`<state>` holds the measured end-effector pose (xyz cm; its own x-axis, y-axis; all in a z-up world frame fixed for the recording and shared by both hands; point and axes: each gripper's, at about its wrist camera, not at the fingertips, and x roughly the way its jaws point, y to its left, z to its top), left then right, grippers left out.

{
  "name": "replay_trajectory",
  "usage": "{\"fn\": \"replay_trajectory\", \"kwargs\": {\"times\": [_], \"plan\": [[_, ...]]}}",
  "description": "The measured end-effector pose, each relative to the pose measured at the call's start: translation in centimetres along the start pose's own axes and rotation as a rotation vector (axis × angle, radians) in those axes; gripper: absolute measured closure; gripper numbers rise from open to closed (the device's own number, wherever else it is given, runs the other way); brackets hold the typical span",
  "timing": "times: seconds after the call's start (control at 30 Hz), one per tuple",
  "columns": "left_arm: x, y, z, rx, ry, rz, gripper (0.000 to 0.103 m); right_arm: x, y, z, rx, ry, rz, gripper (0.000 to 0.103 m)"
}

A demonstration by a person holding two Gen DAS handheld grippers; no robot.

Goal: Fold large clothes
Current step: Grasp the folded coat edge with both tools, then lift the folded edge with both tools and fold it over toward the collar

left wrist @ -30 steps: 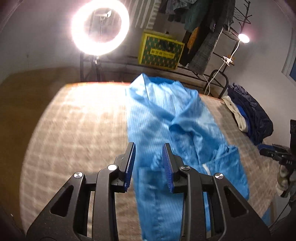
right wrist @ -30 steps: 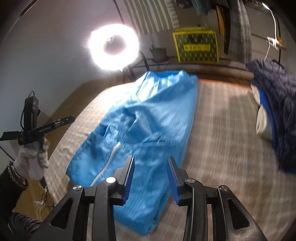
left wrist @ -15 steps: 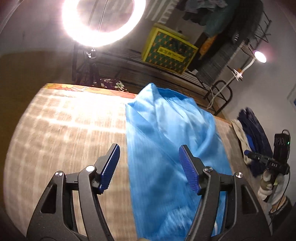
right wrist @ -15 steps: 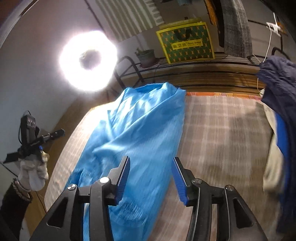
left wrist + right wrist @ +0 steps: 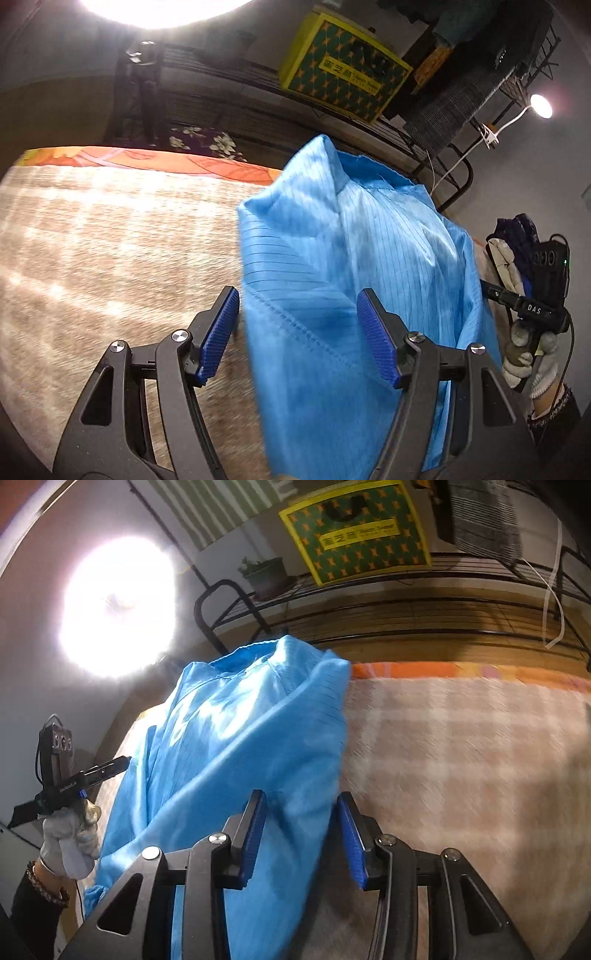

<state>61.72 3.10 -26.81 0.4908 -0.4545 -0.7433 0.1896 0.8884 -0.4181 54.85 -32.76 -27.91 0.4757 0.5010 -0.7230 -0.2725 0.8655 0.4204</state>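
A large bright blue garment (image 5: pixel 343 266) with thin dark stripes lies lengthwise on the bed, collar end at the far edge; it also shows in the right wrist view (image 5: pixel 236 738). My left gripper (image 5: pixel 299 332) is open wide, low over the garment's left edge near the shoulder, cloth showing between its blue pads. My right gripper (image 5: pixel 301 830) is open over the garment's right edge, with cloth between the jaws. Neither is closed on the fabric.
The bed has a beige checked blanket (image 5: pixel 110 251) with an orange border (image 5: pixel 443 670). A ring light (image 5: pixel 114 605), a yellow-green box (image 5: pixel 343 70) on a black rack and a pile of dark clothes (image 5: pixel 513 240) stand around.
Both grippers have moved forward along the garment toward its collar end and dropped lower. Both have opened wider; the left opened most.
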Motion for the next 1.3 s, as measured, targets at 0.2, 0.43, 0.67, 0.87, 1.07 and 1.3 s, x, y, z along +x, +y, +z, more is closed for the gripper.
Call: {"fn": "replay_trajectory", "kwargs": {"times": [0.2, 0.43, 0.67, 0.87, 1.07, 1.3], "plan": [[1.2, -1.3, 0.7, 0.041, 0.006, 0.031, 0.035, 1.0, 0.3, 0.8, -0.011, -0.001, 0.003, 0.059], [1.2, -0.8, 0.7, 0.043, -0.017, 0.096, 0.096, 0.8, 0.2, 0.5, -0.002, -0.01, 0.026, 0.091], [-0.7, -2.2, 0.5, 0.082, -0.087, 0.073, 0.101, -0.7, 2.6, 0.5, -0.08, -0.063, -0.034, 0.101], [-4.0, -3.6, 0.1, 0.085, -0.16, 0.026, 0.101, -3.6, 5.3, 0.5, -0.158, -0.126, -0.086, 0.102], [-7.6, -5.5, -1.5, 0.122, -0.185, 0.007, 0.102, -7.3, 8.3, -0.8, -0.226, -0.16, -0.088, 0.102], [-14.9, -8.4, -6.3, 0.194, -0.225, 0.006, 0.102, -13.4, 12.8, -4.4, -0.336, -0.196, -0.113, 0.102]]}}
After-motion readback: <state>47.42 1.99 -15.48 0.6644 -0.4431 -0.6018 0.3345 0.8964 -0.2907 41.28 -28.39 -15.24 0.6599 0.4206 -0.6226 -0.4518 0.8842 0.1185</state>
